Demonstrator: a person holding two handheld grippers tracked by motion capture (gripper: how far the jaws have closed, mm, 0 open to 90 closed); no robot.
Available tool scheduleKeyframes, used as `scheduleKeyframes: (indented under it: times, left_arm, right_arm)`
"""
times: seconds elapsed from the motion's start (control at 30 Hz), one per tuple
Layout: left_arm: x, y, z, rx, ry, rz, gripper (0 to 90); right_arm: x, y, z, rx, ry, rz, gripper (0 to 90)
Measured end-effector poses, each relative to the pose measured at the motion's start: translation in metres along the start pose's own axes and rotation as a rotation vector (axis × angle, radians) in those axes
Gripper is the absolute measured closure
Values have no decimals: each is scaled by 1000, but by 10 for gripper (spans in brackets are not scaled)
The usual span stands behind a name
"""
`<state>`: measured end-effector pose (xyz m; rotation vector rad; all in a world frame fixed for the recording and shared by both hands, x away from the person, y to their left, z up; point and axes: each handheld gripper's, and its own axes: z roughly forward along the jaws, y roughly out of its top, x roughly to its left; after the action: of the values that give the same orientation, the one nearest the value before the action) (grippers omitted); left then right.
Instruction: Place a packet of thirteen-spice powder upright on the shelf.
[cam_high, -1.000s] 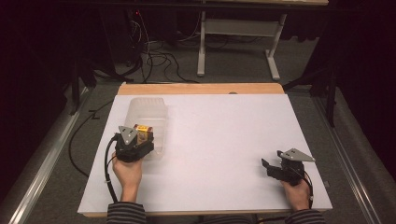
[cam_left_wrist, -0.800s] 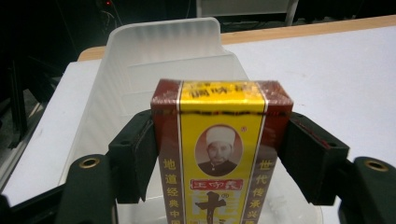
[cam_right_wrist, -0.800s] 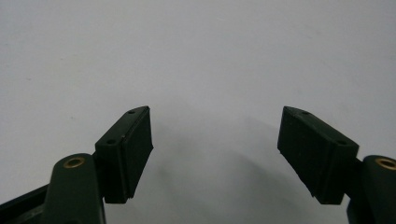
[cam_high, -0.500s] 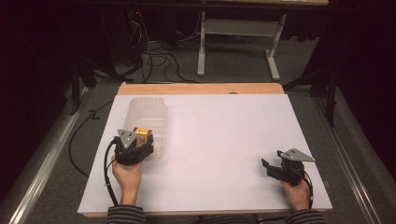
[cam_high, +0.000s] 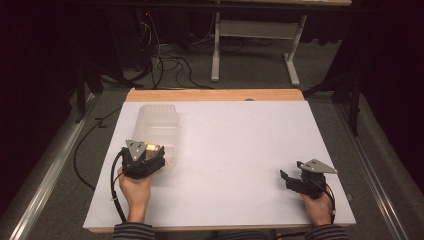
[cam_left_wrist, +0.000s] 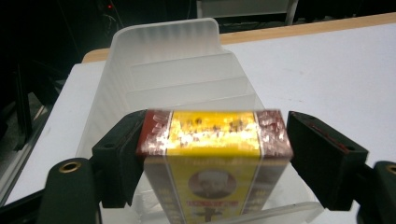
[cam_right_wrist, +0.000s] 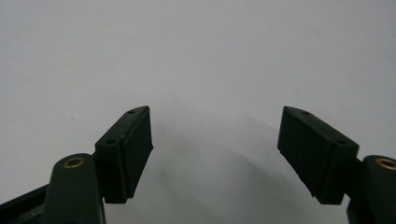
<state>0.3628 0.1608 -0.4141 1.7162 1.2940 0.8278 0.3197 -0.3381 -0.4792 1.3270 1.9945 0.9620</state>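
Note:
A yellow and red box (cam_left_wrist: 212, 135) stands upright in the nearest slot of a clear plastic rack (cam_left_wrist: 173, 60) with several dividers. My left gripper (cam_left_wrist: 215, 140) straddles the box's top. Its jaws have just been opening: the box is still between them, the right pad stands slightly off its side and the left pad sits close against it. From above, the box (cam_high: 153, 148) shows at the rack's (cam_high: 156, 125) near end, by my left gripper (cam_high: 154, 154). My right gripper (cam_high: 286, 178) rests open on the white tabletop (cam_right_wrist: 201, 56), nothing between its jaws.
The white board (cam_high: 240, 145) covers a wooden table whose far edge (cam_high: 215, 95) shows bare. Beyond it are a desk frame (cam_high: 250, 50) and cables on the floor (cam_high: 165, 60). A metal rail (cam_high: 45, 175) runs along the left.

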Motion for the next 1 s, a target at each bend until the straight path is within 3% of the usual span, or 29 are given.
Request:
scheduleKeyframes:
  times: [0.7,1.0]
  left_arm:
    - [-7,16,-15,-50,-11,30,242]
    - [-22,23,-19,-66,-34,81,243]
  right_arm:
    - [0,0,-1,-2,0,4,264]
    - [-1,0,-1,-5,2,2,263]
